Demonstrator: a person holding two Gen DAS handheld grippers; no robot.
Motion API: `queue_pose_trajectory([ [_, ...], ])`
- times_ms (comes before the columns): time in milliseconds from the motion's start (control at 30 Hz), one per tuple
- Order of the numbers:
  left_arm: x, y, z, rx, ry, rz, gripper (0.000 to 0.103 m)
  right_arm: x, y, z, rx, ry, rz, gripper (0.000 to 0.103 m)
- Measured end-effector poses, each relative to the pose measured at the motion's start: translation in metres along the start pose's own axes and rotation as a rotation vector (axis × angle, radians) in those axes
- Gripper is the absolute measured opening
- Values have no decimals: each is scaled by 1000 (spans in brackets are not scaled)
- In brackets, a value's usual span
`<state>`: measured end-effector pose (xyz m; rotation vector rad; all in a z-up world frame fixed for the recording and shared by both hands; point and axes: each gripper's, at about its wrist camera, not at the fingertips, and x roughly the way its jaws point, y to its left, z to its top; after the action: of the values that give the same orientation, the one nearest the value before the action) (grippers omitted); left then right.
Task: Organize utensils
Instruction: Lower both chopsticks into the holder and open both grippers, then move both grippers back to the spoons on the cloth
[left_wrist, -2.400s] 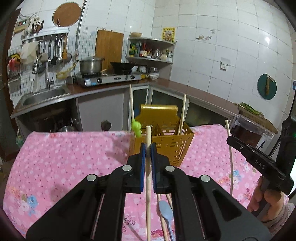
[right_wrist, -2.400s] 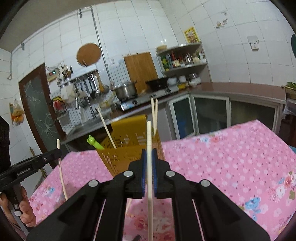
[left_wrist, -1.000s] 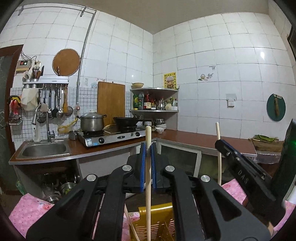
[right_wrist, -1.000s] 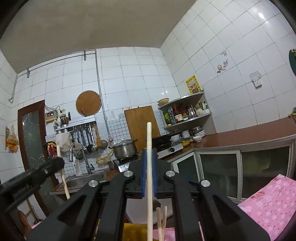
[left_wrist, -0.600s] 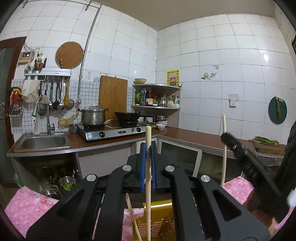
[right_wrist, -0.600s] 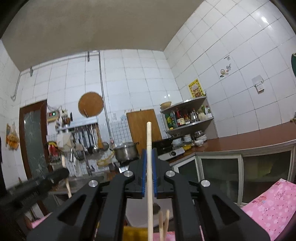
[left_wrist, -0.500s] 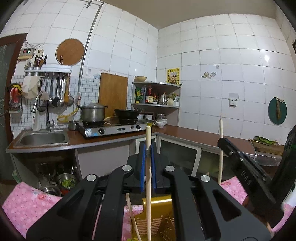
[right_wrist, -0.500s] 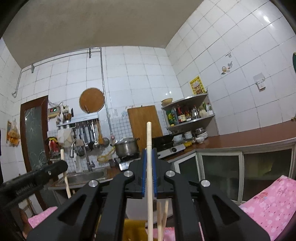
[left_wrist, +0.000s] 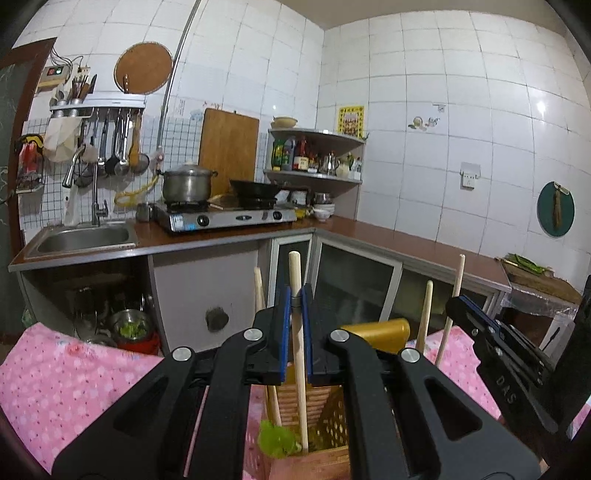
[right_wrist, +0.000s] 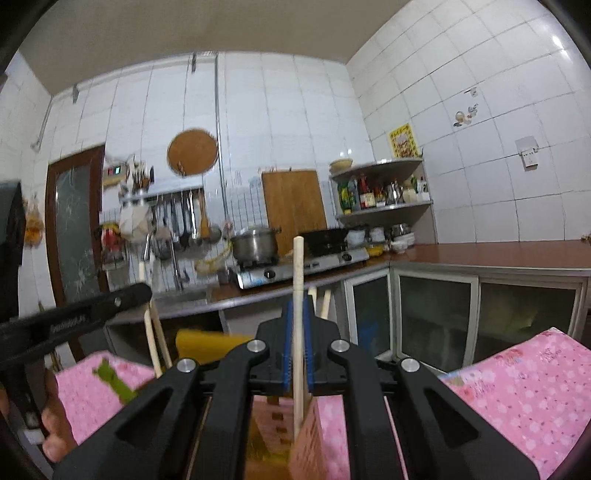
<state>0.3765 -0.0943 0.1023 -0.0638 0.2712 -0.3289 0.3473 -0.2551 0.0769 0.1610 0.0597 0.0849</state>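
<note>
Black gripper frames (left_wrist: 295, 332), blue-padded fingers (right_wrist: 287, 347), silver screws, white lettering

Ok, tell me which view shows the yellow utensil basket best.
Left wrist view: the yellow utensil basket shows its lattice wall, raised back and open top, sharp. The right wrist view shows it blurred and mostly hidden behind the hand-held gripper.

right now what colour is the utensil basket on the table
Golden yellow, a latticed plastic basket; the left wrist view shows it best.
</note>
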Motion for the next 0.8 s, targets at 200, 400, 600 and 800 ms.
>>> queue_pose_trajectory([
  [200, 4, 7, -9, -22, 98, -9, 5, -5, 2, -7, -4, 110, 6, 6],
  [400, -17, 18, -2, -73, 141, -7, 30, -13, -3, -1, 33, 215, -4, 8],
  [600, -62, 26, 3, -75, 153, 22, 61, -44, -2, 6, 48, 265, -55, 48],
  [800, -102, 42, -23, -83, 204, 41, 87, -75, 5, -6, 35, 390, -133, 48],
])
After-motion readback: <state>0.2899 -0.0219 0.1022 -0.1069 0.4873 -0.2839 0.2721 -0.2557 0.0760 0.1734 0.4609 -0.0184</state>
